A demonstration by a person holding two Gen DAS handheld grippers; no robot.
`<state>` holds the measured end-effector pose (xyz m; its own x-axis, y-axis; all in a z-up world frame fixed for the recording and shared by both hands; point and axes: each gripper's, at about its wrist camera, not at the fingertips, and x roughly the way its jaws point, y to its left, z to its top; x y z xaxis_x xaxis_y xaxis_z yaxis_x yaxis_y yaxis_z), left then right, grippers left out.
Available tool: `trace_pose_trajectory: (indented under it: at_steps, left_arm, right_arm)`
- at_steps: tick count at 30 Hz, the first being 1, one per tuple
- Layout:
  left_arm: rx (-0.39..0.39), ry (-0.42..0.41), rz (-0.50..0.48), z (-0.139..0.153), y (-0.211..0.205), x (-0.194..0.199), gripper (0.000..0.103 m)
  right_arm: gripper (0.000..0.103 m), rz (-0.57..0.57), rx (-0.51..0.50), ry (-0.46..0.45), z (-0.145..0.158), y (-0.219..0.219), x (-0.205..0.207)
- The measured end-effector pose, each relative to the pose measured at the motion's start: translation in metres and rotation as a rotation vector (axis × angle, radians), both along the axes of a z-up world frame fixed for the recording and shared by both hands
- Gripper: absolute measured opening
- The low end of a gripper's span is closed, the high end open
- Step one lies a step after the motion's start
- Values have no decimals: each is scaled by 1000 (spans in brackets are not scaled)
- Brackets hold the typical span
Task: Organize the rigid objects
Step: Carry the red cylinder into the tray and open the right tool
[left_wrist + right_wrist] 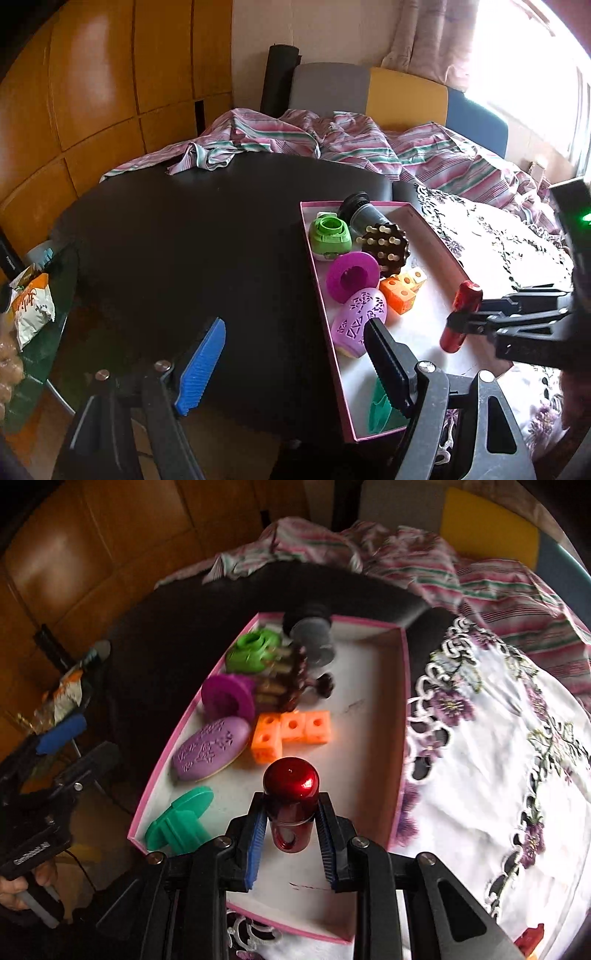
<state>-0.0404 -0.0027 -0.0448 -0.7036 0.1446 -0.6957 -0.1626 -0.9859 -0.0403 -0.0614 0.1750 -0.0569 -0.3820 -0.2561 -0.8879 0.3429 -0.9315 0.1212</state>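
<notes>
A pink-rimmed white box [424, 236] [380, 686] sits on the dark table. It holds a green cap [330, 234], a dark studded piece [384, 245], a magenta ring [352, 275], a purple oval [360, 321], orange cubes [291, 731] and a teal spool [181, 821]. My right gripper [291, 812] is shut on a red metal cylinder [291, 797] above the box; it also shows in the left wrist view [461, 317]. My left gripper [295, 358] is open and empty at the box's left edge.
A white embroidered cloth [498, 757] lies right of the box. A striped pink sheet [332, 140] is bunched at the table's far side. Snack packets [29, 310] lie at the left. Wooden cabinets [92, 92] stand behind.
</notes>
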Motion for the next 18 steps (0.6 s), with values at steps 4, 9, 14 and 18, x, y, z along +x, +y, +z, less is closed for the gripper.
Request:
trace_pose_trajectory:
  at_steps: [4,9,14,18]
  left_arm:
    - [4,-13,5,-3,-2,-2,78]
    - [6,-21,6,-6,-2,-2,78]
    - [0,-29,3,-7,-3,-3,78]
    - [3,-44,6,-10,-5,-4,78]
  right_arm:
    - [26,21,14,-22,-8,-9,-4]
    - [26,51,34,-51,-14,-21,-6]
    - [26,99,41,-111,-31,-34,-2]
    - [27,91,7,-113,-33,-31,3]
